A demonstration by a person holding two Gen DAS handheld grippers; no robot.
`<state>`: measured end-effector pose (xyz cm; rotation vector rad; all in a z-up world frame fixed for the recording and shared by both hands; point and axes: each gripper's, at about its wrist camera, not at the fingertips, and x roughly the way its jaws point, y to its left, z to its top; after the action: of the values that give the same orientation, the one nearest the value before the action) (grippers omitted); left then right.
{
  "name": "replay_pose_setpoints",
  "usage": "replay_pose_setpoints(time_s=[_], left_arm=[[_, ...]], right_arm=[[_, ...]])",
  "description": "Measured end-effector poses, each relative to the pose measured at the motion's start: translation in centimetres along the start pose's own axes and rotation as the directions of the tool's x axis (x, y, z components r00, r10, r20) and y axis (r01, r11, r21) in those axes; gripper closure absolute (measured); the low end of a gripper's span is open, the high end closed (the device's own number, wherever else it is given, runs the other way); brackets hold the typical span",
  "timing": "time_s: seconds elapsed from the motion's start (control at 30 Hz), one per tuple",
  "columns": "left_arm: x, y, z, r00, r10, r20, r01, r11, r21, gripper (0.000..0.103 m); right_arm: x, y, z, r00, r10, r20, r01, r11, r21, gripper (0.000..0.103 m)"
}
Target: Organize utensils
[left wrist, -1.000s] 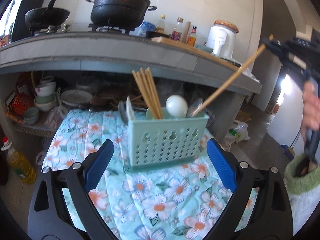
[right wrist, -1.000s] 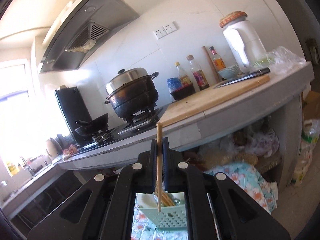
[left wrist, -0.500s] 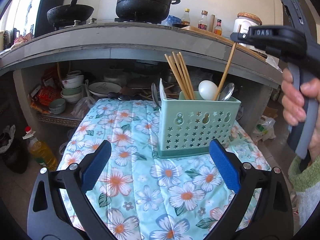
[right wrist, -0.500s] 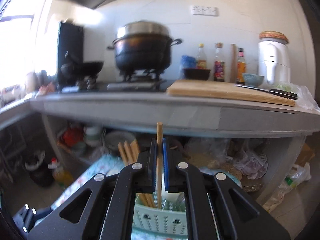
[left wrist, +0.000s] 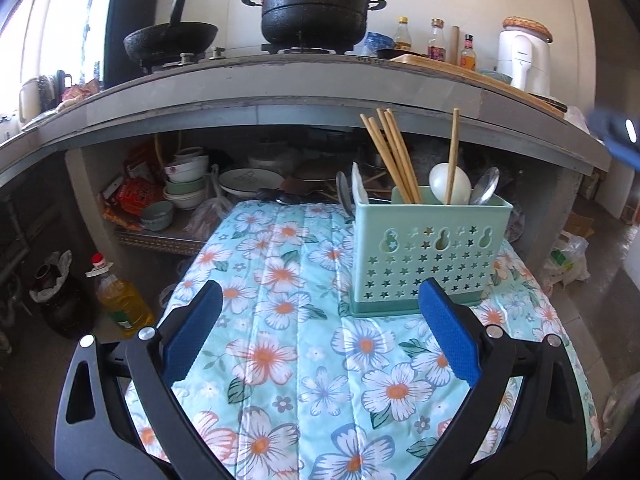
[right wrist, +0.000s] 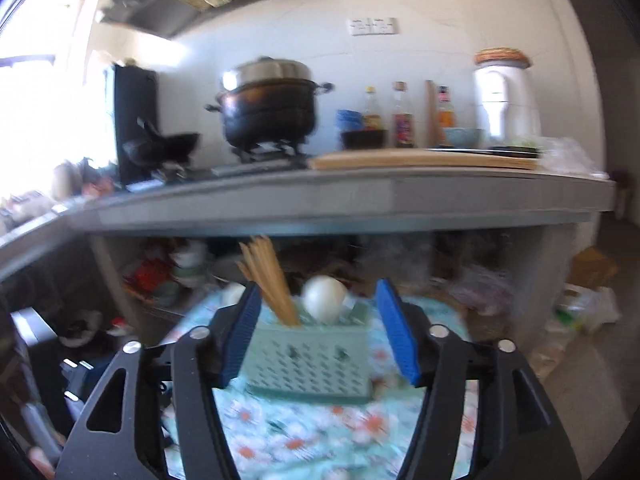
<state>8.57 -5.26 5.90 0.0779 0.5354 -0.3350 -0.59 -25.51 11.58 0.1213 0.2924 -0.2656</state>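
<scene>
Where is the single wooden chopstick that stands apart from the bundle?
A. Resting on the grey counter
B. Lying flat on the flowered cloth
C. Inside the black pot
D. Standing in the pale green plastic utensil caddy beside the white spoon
D: the single wooden chopstick stands upright in the pale green plastic utensil caddy, against the white spoon, apart from the chopstick bundle.

I am seeing the mint-green perforated utensil caddy (left wrist: pixel 428 252) standing upright on the floral cloth. A bundle of wooden chopsticks (left wrist: pixel 390 156) is leaning left in its middle section. One single chopstick (left wrist: pixel 453 156) is standing near-upright beside a white spoon (left wrist: pixel 448 189) and a steel spoon (left wrist: pixel 485 191).
</scene>
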Motion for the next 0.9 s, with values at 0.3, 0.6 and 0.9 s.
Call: replay_pose_setpoints(time_s=[0.3, 0.6, 0.9], left_arm=[[-1.5, -0.9, 0.6, 0.974, 0.223, 0.025, -0.224, 0.971, 0.079, 0.009], [-1.5, 0.3, 0.7, 0.954, 0.3, -0.022, -0.3, 0.954, 0.01, 0.009], [-0.9, 1.3, 0.6, 0.947, 0.318, -0.048, -0.319, 0.948, -0.014, 0.009]], right_arm=[[0.6, -0.3, -6.9, 0.945, -0.251, -0.21, 0.253, 0.967, -0.016, 0.014], [0.7, -0.1, -7.7, 0.924, -0.307, -0.229, 0.304, 0.951, -0.05, 0.008], [1.3, 0.1, -7.7, 0.92, -0.307, -0.244, 0.303, 0.951, -0.055, 0.008]])
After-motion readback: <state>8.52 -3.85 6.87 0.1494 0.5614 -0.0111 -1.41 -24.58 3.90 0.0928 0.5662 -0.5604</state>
